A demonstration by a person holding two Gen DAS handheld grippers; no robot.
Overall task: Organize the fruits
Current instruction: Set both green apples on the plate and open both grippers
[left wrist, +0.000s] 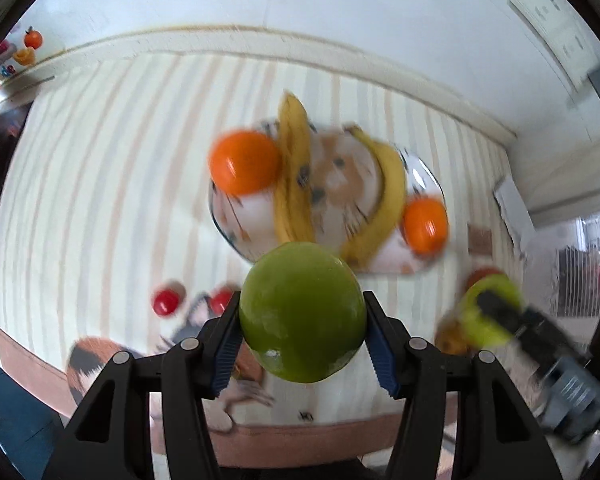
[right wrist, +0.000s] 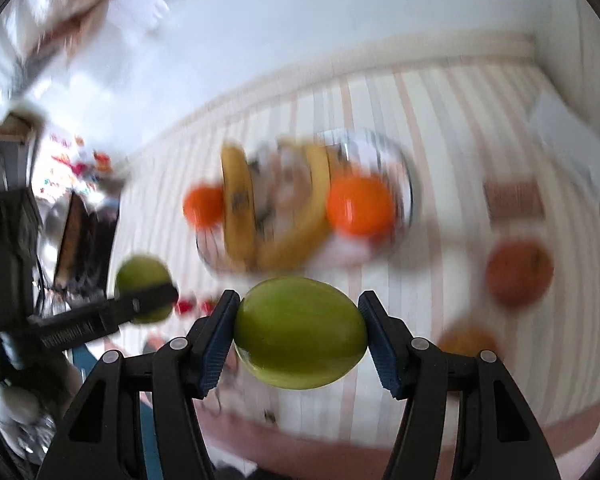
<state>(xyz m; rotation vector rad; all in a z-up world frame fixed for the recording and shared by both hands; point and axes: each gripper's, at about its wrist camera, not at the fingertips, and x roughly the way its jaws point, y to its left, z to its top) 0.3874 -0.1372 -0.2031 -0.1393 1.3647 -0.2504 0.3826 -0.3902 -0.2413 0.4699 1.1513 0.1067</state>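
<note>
My left gripper point(left wrist: 302, 320) is shut on a green apple point(left wrist: 302, 312), held above the striped tablecloth just in front of a glass plate point(left wrist: 236, 224). The plate holds two bananas point(left wrist: 294, 168) and two oranges point(left wrist: 244, 162). My right gripper point(right wrist: 300, 328) is shut on a second green apple point(right wrist: 300, 332), also held in front of the plate point(right wrist: 404, 176). Each gripper with its apple shows in the other's view: the right one point(left wrist: 490, 312) and the left one point(right wrist: 144, 288). Both views are blurred by motion.
Two small red fruits point(left wrist: 166, 302) lie on the cloth at the front left. A brown-red fruit point(right wrist: 518, 272) and an orange-brown one point(right wrist: 466, 340) lie at the right. A white box point(right wrist: 572, 140) sits at the far right. A wall runs behind the table.
</note>
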